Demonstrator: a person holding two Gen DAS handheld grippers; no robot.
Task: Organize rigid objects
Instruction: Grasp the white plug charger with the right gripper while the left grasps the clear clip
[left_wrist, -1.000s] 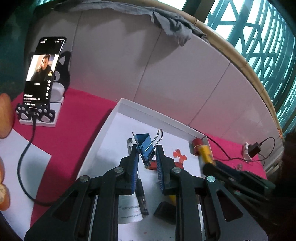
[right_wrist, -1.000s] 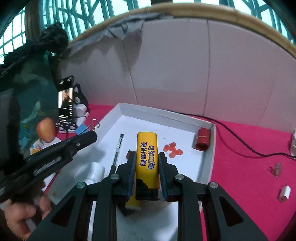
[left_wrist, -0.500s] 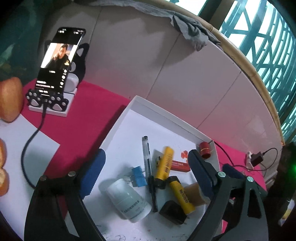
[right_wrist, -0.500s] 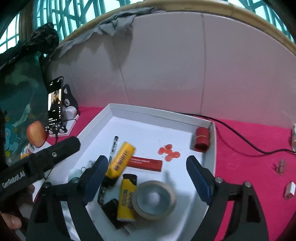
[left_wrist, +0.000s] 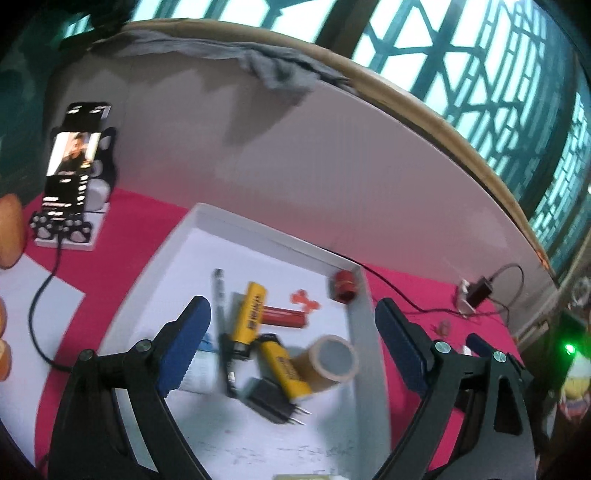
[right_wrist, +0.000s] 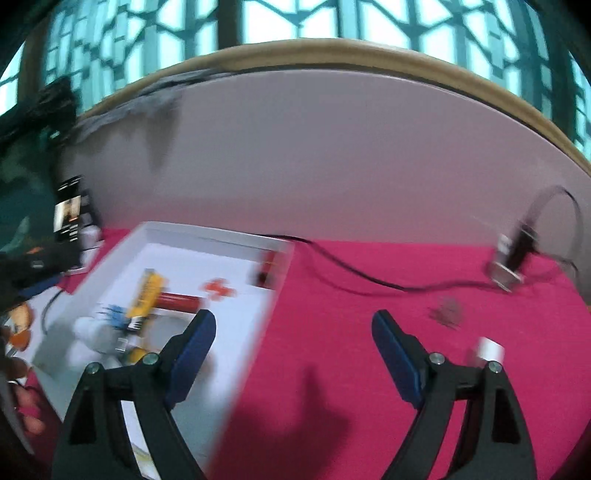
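A white tray on the pink cloth holds two yellow lighters, a red stick, a pen, a tape roll, a black plug, a red cap and a white bottle with a blue clip, partly hidden by my finger. My left gripper is open and empty above the tray. My right gripper is open and empty over the pink cloth just right of the tray. This view is blurred.
A phone on a paw stand sits left of the tray, with its cable. A charger and cable, a small white piece and a small dark item lie on the cloth at right. A white wall stands behind.
Both grippers let go of their loads, the blue clip and a yellow lighter, which now lie in the tray. Both opened wide and pulled back. The right gripper has swung to the right.
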